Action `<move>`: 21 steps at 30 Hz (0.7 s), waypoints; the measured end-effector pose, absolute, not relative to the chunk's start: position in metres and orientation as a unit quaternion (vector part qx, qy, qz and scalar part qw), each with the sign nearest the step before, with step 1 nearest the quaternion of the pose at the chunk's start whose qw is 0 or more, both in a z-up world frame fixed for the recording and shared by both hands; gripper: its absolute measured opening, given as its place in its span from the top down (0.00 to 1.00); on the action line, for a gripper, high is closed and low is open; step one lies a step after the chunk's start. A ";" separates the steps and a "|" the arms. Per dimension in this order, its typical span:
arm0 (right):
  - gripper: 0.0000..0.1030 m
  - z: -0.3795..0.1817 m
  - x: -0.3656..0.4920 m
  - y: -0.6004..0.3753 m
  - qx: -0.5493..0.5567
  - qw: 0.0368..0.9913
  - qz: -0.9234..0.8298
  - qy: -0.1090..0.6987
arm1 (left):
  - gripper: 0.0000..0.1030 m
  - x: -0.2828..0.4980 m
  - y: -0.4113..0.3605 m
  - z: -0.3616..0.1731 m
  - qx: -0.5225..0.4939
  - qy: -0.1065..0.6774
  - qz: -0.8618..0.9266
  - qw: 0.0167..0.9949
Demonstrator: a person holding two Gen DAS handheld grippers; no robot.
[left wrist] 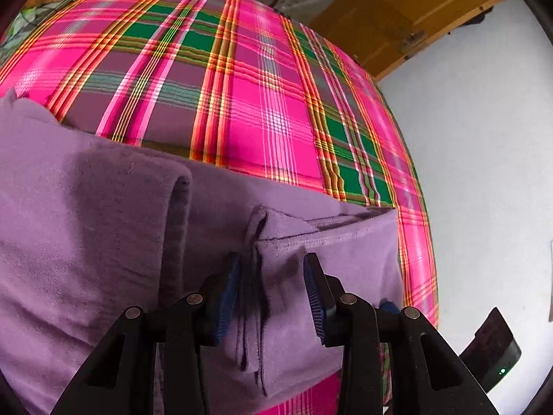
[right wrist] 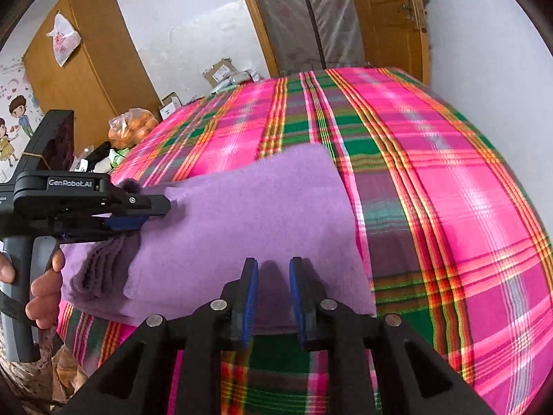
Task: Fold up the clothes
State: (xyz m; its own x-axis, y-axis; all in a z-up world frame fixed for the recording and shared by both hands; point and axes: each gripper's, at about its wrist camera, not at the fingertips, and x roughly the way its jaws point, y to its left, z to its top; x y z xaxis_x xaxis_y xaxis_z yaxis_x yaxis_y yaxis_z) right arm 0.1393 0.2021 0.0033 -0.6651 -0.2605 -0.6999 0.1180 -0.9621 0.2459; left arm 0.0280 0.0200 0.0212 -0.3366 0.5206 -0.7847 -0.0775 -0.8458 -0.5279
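Observation:
A purple fleece garment point(left wrist: 86, 224) lies folded on a pink and green plaid bedspread point(left wrist: 242, 103). Its stacked edges fill the gap between the blue pads of my left gripper point(left wrist: 273, 263), which is shut on that thick bundle; loose edges hang below the fingers. In the right wrist view the same garment point(right wrist: 259, 207) spreads across the bedspread point(right wrist: 449, 207). There the left gripper point(right wrist: 152, 212) clamps the garment's left end, held by a person's hand point(right wrist: 41, 287). My right gripper point(right wrist: 273, 266) hovers at the garment's near edge, jaws a little apart with nothing between them.
Beyond the bed stand a wooden wardrobe point(right wrist: 86, 69), a bag of oranges point(right wrist: 133, 128), cardboard boxes point(right wrist: 221, 69) and a wooden door point(right wrist: 390, 17). A black device with a green light point(left wrist: 497, 356) sits off the bed's right edge.

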 end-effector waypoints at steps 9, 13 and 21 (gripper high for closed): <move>0.81 -0.004 0.131 0.142 0.402 0.166 -0.900 -0.033 | 0.63 0.053 -0.005 0.054 -0.513 -0.218 0.808 0.192; 0.81 -0.004 0.132 0.128 0.399 0.169 -0.901 -0.011 | 0.63 0.067 -0.024 0.069 -0.493 -0.215 0.823 0.182; 0.78 -0.008 0.123 0.104 0.413 0.178 -0.893 0.005 | 0.63 0.094 -0.079 0.069 -0.482 -0.233 0.834 0.132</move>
